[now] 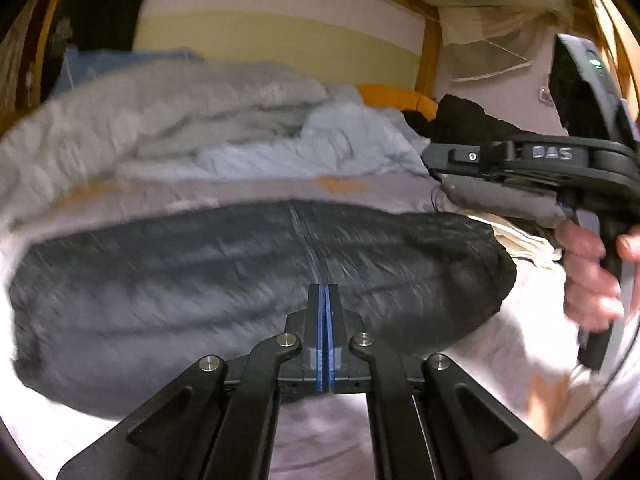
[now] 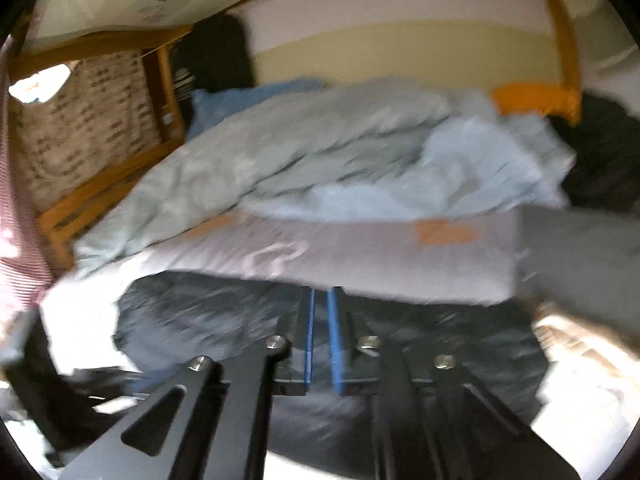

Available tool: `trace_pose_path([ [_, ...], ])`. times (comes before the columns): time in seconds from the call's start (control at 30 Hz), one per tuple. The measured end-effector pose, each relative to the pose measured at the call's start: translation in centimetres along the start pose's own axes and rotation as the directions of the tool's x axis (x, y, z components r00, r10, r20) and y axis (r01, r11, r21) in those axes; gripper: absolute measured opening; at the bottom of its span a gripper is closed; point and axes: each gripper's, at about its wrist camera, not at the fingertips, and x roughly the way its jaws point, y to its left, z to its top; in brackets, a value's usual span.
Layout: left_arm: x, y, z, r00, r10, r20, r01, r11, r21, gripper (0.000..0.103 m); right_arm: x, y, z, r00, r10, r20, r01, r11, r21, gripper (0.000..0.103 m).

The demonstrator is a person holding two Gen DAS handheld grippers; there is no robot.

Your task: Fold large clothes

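A dark grey padded garment (image 1: 240, 280) lies spread on the white sheet (image 1: 500, 360) of a bed. My left gripper (image 1: 324, 286) is shut and empty, its blue pads pressed together, hovering above the garment's near middle. My right gripper (image 1: 432, 162) shows in the left wrist view at the far right, held by a hand (image 1: 588, 280) above the garment's right end. In the right wrist view the garment (image 2: 400, 340) lies under my right gripper (image 2: 322, 292), whose blue pads stand a narrow gap apart with nothing seen between them. Both views are blurred.
A pale blue-grey duvet (image 1: 180, 120) is heaped behind the garment, with an orange cloth (image 1: 396, 96) and a black cloth (image 1: 460, 120) at the back right. A grey printed cover (image 2: 360, 252) lies between duvet and garment. A wooden bed frame (image 2: 100, 188) stands at the left.
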Motion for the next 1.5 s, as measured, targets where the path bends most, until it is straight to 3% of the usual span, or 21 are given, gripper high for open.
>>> trace_pose_path([
  [0.1,2.2,0.5,-0.9,0.998,0.020,-0.056,-0.023,0.999,-0.049,0.001,1.4,0.3,-1.1,0.997,0.056,-0.053,-0.054,0.998,0.030,0.007],
  [0.17,4.3,1.8,-2.1,0.994,0.030,-0.106,-0.045,0.989,-0.140,0.001,3.0,0.6,-2.1,0.991,0.083,-0.108,-0.080,0.996,0.039,0.007],
  [0.33,5.8,2.5,-3.3,0.991,-0.003,-0.130,-0.019,0.985,-0.170,0.001,6.8,1.1,-4.1,0.949,0.195,-0.249,-0.172,0.979,0.112,0.007],
  [0.47,5.6,2.1,-3.4,0.992,0.008,-0.126,-0.027,0.988,-0.154,0.001,9.7,3.2,-5.3,0.937,0.149,-0.316,-0.142,0.989,0.046,0.007],
  [0.6,5.9,2.5,-3.3,0.992,0.000,-0.129,-0.022,0.986,-0.167,0.001,13.8,2.9,-6.0,0.886,0.120,-0.448,-0.080,0.991,0.106,0.007],
  [0.67,5.9,3.0,-3.4,0.990,-0.011,-0.138,-0.016,0.981,-0.195,0.001,14.8,2.1,-5.7,0.885,0.127,-0.448,-0.066,0.987,0.148,0.007],
  [0.83,6.0,3.8,-3.5,0.986,-0.056,-0.159,0.014,0.967,-0.254,0.001,18.3,1.3,-3.6,0.888,0.056,-0.456,0.003,0.992,0.127,0.004],
  [0.97,6.2,4.5,-3.5,0.982,-0.093,-0.164,0.041,0.954,-0.296,0.001,22.3,-2.1,-3.1,0.851,0.168,-0.498,0.016,0.939,0.344,0.002],
  [1.03,6.2,4.6,-3.6,0.981,-0.100,-0.164,0.047,0.952,-0.302,0.001,23.4,-2.6,-3.2,0.842,0.184,-0.508,0.023,0.927,0.374,0.001],
  [1.2,6.0,5.1,-3.9,0.977,-0.131,-0.167,0.065,0.934,-0.350,0.001,23.5,-0.6,-3.8,0.885,0.059,-0.462,0.021,0.986,0.166,0.000],
  [1.27,6.0,5.2,-4.0,0.975,-0.143,-0.167,0.076,0.933,-0.352,0.001,22.7,-0.9,-3.8,0.903,0.060,-0.426,0.020,0.983,0.181,0.001],
  [1.33,5.9,5.1,-4.0,0.976,-0.141,-0.165,0.076,0.934,-0.349,0.001,20.9,-1.0,-3.7,0.916,0.016,-0.401,0.070,0.977,0.199,0.001],
  [1.43,5.8,4.9,-4.0,0.978,-0.132,-0.161,0.072,0.939,-0.336,0.001,15.1,0.0,-3.8,0.951,-0.003,-0.310,0.052,0.987,0.152,0.009],
  [1.5,5.8,5.0,-4.0,0.978,-0.138,-0.157,0.078,0.936,-0.342,0.001,9.2,-0.3,-4.5,0.984,0.044,-0.170,-0.019,0.989,0.147,0.023],
])
